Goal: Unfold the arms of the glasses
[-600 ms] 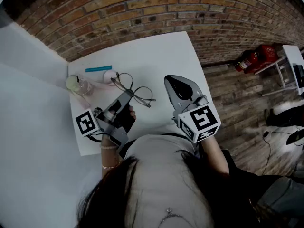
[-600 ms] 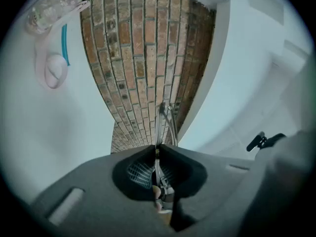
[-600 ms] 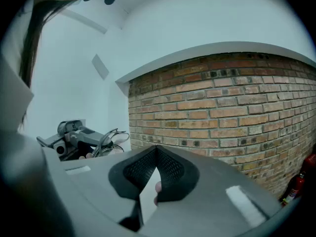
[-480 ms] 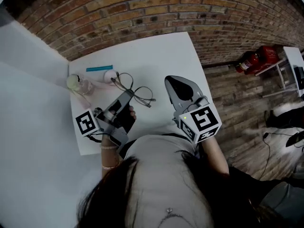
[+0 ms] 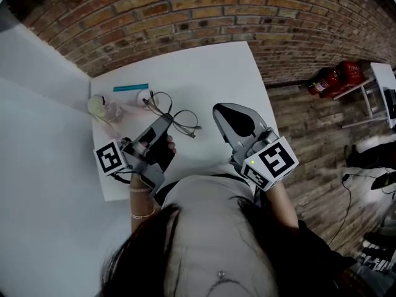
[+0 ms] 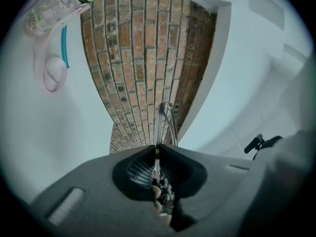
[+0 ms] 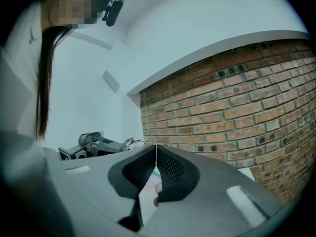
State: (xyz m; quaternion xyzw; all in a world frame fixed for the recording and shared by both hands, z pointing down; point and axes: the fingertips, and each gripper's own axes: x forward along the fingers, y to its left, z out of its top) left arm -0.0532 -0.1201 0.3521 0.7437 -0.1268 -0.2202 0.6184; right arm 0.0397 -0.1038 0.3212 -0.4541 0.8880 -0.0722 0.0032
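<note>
The thin wire-framed glasses [image 5: 176, 115] sit just above the white table [image 5: 210, 73], left of its middle. My left gripper [image 5: 166, 123] is shut on one end of the frame. In the left gripper view the wire of the glasses [image 6: 165, 120] runs straight out from between the shut jaws of that gripper [image 6: 157, 148]. My right gripper [image 5: 218, 110] hovers to the right of the glasses, apart from them. Its jaws meet at the tips with nothing between them in the right gripper view [image 7: 156, 148], where the left gripper [image 7: 86, 144] and the glasses [image 7: 132, 142] show at the left.
A clear bottle with a green cap [image 5: 99, 108], a blue stick [image 5: 130, 88] and a pale pink case [image 5: 142, 98] lie at the table's far left. A brick wall [image 5: 185, 11] backs the table. Red fire extinguishers [image 5: 331, 76] stand on the wooden floor to the right.
My right gripper has drawn back a little towards the lower right. My left gripper has shifted slightly left, still holding the glasses.
</note>
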